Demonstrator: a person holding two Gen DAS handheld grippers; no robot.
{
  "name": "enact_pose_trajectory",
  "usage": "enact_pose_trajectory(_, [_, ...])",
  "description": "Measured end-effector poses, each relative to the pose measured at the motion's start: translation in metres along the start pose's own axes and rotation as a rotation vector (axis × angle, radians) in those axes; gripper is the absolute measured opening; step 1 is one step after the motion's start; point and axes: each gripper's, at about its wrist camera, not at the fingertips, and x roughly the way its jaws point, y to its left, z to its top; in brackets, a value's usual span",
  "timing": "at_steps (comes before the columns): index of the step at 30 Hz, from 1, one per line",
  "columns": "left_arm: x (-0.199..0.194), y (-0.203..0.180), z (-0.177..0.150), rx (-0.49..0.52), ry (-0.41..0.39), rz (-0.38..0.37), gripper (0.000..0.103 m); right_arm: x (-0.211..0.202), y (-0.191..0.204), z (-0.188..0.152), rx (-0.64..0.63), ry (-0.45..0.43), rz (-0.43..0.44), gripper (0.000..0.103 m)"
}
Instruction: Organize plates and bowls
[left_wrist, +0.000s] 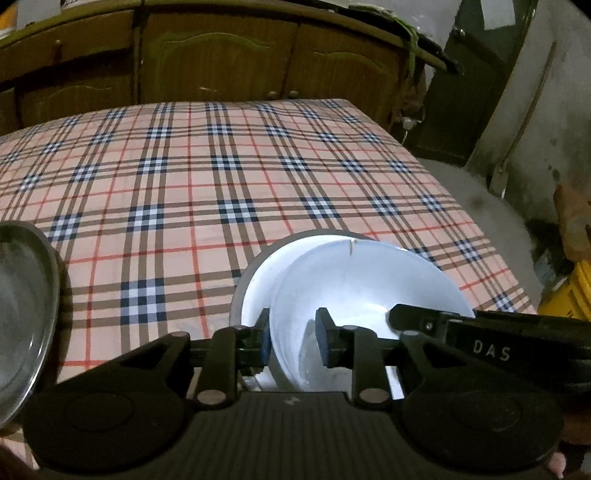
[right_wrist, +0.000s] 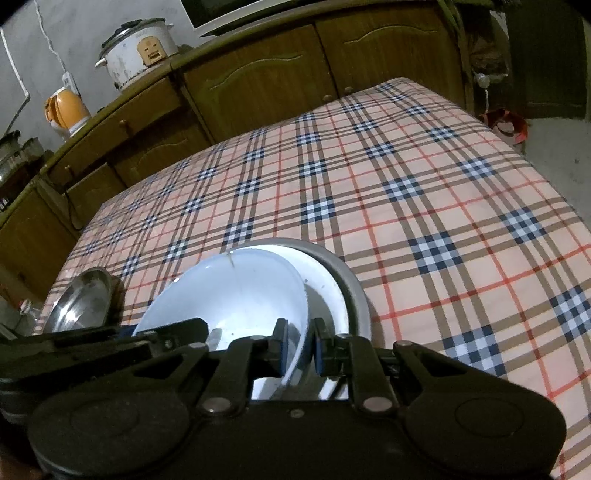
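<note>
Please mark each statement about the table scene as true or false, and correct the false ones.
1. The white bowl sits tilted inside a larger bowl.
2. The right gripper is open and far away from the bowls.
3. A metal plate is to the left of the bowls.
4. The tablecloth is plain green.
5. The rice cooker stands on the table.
1. True. The white bowl leans inside the larger bowl.
2. False. The right gripper is shut on the white bowl's rim.
3. True. The metal plate is to their left.
4. False. The tablecloth is checked in pink, brown, red and navy.
5. False. The rice cooker stands on the cabinet behind the table.
</note>
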Motion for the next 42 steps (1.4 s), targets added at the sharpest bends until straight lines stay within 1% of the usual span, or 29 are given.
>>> enact_pose_trajectory(1, [-0.002,0.0,0.0,0.0,-0.012,0.005,0.028,0.0,0.001,0.0,-0.008,-0.002,-0.008,0.019])
enact_pose_trajectory(3, [-0.008,-0.002,0.001,0.012,-0.04,0.009,0.034,-0.002,0.001,0.001,-0.022,-0.011,-0.018,0.019])
enact_pose_trajectory(5, [-0.013,-0.005,0.002,0.023,-0.065,0.009,0.052,-0.002,0.001,0.002,-0.026,-0.011,-0.02,0.02])
enact_pose_trajectory(7, [-0.014,-0.007,0.002,0.043,-0.082,0.041,0.054,-0.003,0.002,0.002,-0.028,-0.012,-0.021,0.02])
enact_pose_trajectory(9, [-0.014,-0.005,0.001,0.04,-0.076,0.043,0.054,-0.004,0.002,0.002,-0.035,-0.014,-0.025,0.021])
enact_pose_trajectory(11, [-0.014,-0.002,0.001,0.022,-0.069,0.034,0.054,-0.006,0.005,0.003,-0.054,-0.022,-0.032,0.025])
enact_pose_trajectory(13, [-0.016,-0.002,0.001,0.02,-0.073,0.037,0.055,-0.01,0.008,0.004,-0.076,-0.04,-0.039,0.036])
enact_pose_trajectory(14, [-0.018,-0.002,0.002,0.02,-0.077,0.039,0.058,-0.013,0.01,0.005,-0.088,-0.052,-0.045,0.04])
enact_pose_trajectory(15, [-0.019,-0.002,0.002,0.021,-0.081,0.041,0.06,-0.016,0.011,0.006,-0.101,-0.066,-0.061,0.052])
enact_pose_trajectory(16, [-0.02,-0.002,0.002,0.022,-0.084,0.043,0.064,-0.018,0.013,0.006,-0.113,-0.077,-0.079,0.059])
enact_pose_trajectory(18, [-0.023,-0.003,0.002,0.028,-0.089,0.046,0.065,-0.023,0.013,0.006,-0.127,-0.09,-0.097,0.06])
enact_pose_trajectory(20, [-0.024,-0.003,0.002,0.03,-0.089,0.05,0.071,-0.026,0.009,0.006,-0.11,-0.093,-0.094,0.061])
enact_pose_trajectory(22, [-0.026,-0.003,0.002,0.03,-0.088,0.057,0.076,-0.03,0.007,0.005,-0.098,-0.098,-0.095,0.069])
enact_pose_trajectory(23, [-0.027,-0.003,0.002,0.03,-0.089,0.06,0.079,-0.032,0.006,0.005,-0.095,-0.103,-0.096,0.07])
enact_pose_trajectory(27, [-0.032,-0.002,0.001,0.027,-0.091,0.072,0.089,-0.038,0.003,0.002,-0.079,-0.111,-0.088,0.073])
enact_pose_trajectory(28, [-0.033,-0.002,0.001,0.03,-0.094,0.079,0.092,-0.039,0.002,0.001,-0.072,-0.11,-0.088,0.074])
enact_pose_trajectory(29, [-0.034,-0.003,0.001,0.036,-0.097,0.09,0.094,-0.04,0.002,0.0,-0.067,-0.108,-0.088,0.074])
enact_pose_trajectory(31, [-0.036,-0.005,0.001,0.051,-0.099,0.117,0.102,-0.041,0.001,-0.002,-0.061,-0.098,-0.08,0.074])
enact_pose_trajectory(35, [-0.038,-0.006,0.001,0.071,-0.104,0.147,0.103,-0.042,0.0,-0.007,-0.056,-0.094,-0.087,0.075])
enact_pose_trajectory(37, [-0.037,-0.007,0.001,0.072,-0.096,0.155,0.103,-0.043,0.0,-0.008,-0.057,-0.098,-0.101,0.081])
enact_pose_trajectory(39, [-0.039,-0.005,0.0,0.063,-0.104,0.149,0.103,-0.045,0.001,-0.011,-0.065,-0.116,-0.11,0.081])
enact_pose_trajectory(42, [-0.04,-0.003,0.0,0.051,-0.11,0.152,0.103,-0.048,0.001,-0.014,-0.065,-0.169,-0.146,0.081])
